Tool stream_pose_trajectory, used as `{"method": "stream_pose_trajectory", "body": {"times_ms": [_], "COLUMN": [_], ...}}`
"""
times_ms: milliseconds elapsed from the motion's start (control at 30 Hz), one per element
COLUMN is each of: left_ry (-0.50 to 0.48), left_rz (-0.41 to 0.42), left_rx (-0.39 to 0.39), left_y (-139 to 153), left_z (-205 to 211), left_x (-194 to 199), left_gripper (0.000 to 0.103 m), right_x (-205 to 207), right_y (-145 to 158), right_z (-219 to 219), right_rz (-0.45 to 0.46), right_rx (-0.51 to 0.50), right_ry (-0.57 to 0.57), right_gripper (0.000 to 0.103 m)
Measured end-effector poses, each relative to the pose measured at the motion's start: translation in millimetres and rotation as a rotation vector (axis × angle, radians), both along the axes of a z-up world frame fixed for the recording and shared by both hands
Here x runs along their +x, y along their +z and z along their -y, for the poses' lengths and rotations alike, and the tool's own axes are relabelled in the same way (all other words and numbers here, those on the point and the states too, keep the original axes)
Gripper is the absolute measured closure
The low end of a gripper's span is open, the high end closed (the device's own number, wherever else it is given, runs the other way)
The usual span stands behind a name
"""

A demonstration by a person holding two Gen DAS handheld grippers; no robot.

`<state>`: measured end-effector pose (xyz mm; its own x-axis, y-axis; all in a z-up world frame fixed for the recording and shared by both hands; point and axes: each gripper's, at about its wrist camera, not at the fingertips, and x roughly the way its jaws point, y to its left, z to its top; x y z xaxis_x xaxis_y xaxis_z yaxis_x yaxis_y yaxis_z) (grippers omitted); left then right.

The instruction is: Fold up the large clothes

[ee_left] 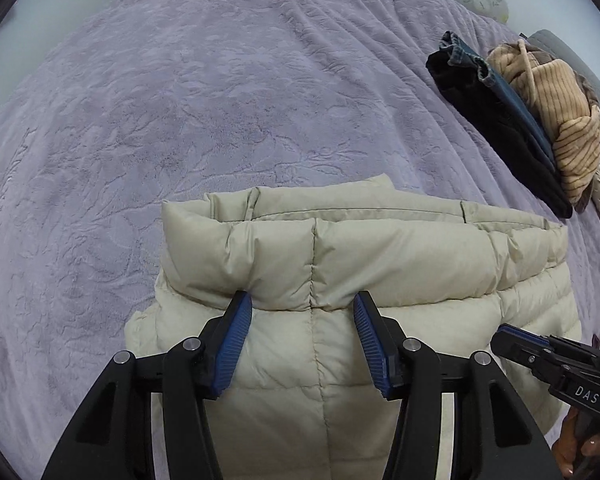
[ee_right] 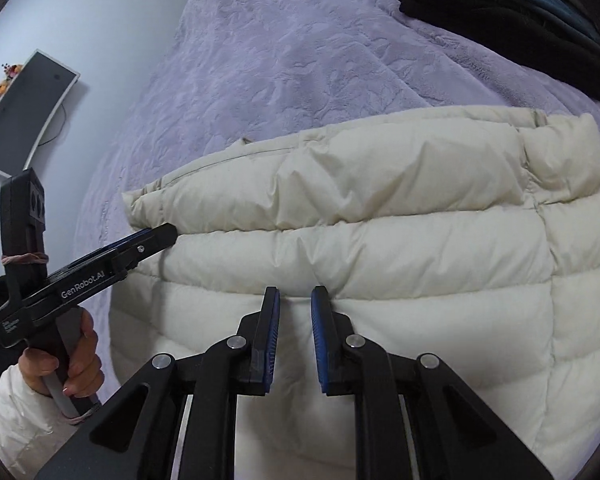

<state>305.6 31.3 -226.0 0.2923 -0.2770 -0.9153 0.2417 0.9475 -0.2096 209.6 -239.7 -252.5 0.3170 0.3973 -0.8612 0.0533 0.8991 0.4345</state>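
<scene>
On the lilac bedspread (ee_left: 220, 100), the left view shows the cream puffer jacket (ee_left: 380, 248) lying folded, the left gripper (ee_left: 304, 304) spread around its bulging fold, gripping nothing. In the right view, the right gripper (ee_right: 296, 300) is nearly closed and empty above the jacket; it looks light, springy and slippery, best pinched at a stitched seam.

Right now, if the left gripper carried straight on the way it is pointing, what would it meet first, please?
Most likely the cream puffer jacket: the left gripper points down at its folded collar roll, jaws apart with nothing between them. Depth is unclear, so the tips may already touch it.
</scene>
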Motion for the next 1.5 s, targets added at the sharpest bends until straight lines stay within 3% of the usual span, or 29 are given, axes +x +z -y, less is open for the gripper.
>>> {"method": "stream_pose_trajectory", "body": {"times_ms": [333,567,700,733,800,1000,1233,1500], "left_ry": [-0.048,-0.033,0.023,0.045,0.119,0.184,0.143,-0.051], "left_rz": [0.007,-0.025,-0.036,-0.054,-0.041,-0.153,-0.369,-0.394], "left_rx": [0.045,0.001,-0.059,-0.072,-0.099,-0.240,-0.522,-0.540], "left_y": [-27,-7,14,17,24,8,-48,-62], "left_z": [14,-3,-37,-47,-71,-121,-135,-88], "left_x": [6,5,-3,-4,-10,-19,-30,-23], "left_gripper": [0.048,0.048,0.045,0.021,0.006,0.006,0.006,0.006], "right_x": [2,-1,-3,5,5,6,6,4], "right_y": [-46,-49,-49,-51,-52,-54,-54,-56], "right_z": [-1,-1,1,-6,-7,-8,-4,-1], "right_rz": [-0.036,-0.027,-0.027,-0.028,-0.030,-0.033,-0.031,-0.023], "right_rx": [-0.039,-0.056,-0.053,-0.053,-0.047,-0.041,-0.028,-0.009], "right_ry": [0.003,0.005,0.002,0.000,-0.003,-0.001,-0.002,-0.011], "right_gripper": [0.097,0.097,0.097,0.097,0.097,0.097,0.097,0.097]}}
